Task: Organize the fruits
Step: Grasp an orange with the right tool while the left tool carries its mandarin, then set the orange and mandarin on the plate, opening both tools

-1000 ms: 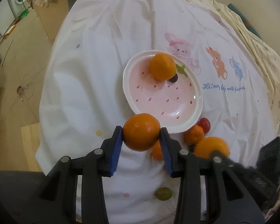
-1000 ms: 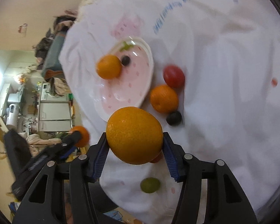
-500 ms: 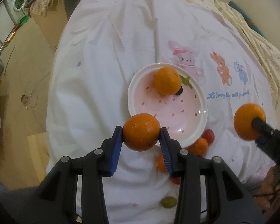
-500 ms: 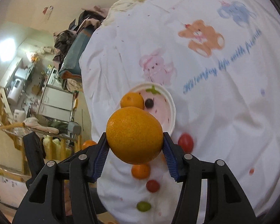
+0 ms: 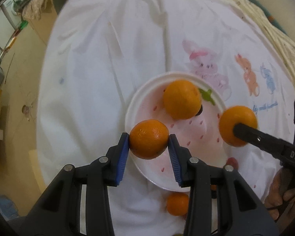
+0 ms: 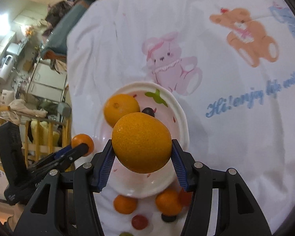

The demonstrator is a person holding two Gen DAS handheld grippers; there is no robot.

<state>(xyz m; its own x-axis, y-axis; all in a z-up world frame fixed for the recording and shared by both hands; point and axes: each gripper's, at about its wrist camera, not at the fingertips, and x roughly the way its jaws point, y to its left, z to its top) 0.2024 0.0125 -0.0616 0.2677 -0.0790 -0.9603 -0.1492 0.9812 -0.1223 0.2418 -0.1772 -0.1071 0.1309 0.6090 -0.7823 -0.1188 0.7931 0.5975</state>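
My left gripper [image 5: 149, 139] is shut on a small orange [image 5: 149, 138] and holds it over the near left rim of the pink strawberry plate [image 5: 139, 102]. My right gripper [image 6: 141, 149] is shut on a large orange [image 6: 141, 141] above the same plate [image 6: 182, 122]; it also shows in the left wrist view [image 5: 237, 127] at the plate's right rim. One orange [image 5: 182, 99] and a dark grape [image 6: 148, 111] lie in the plate.
Loose fruit lies on the white cartoon-print cloth [image 5: 108, 59] near the plate: small oranges [image 6: 125, 203] [image 6: 168, 201], red fruits [image 6: 139, 221] and a dark grape [image 6: 168, 218]. The cloth's edge drops to the floor [image 5: 15, 98] at left.
Both grippers have moved forward over the plate with their oranges. The right gripper's orange has come in from the right to the plate's rim.
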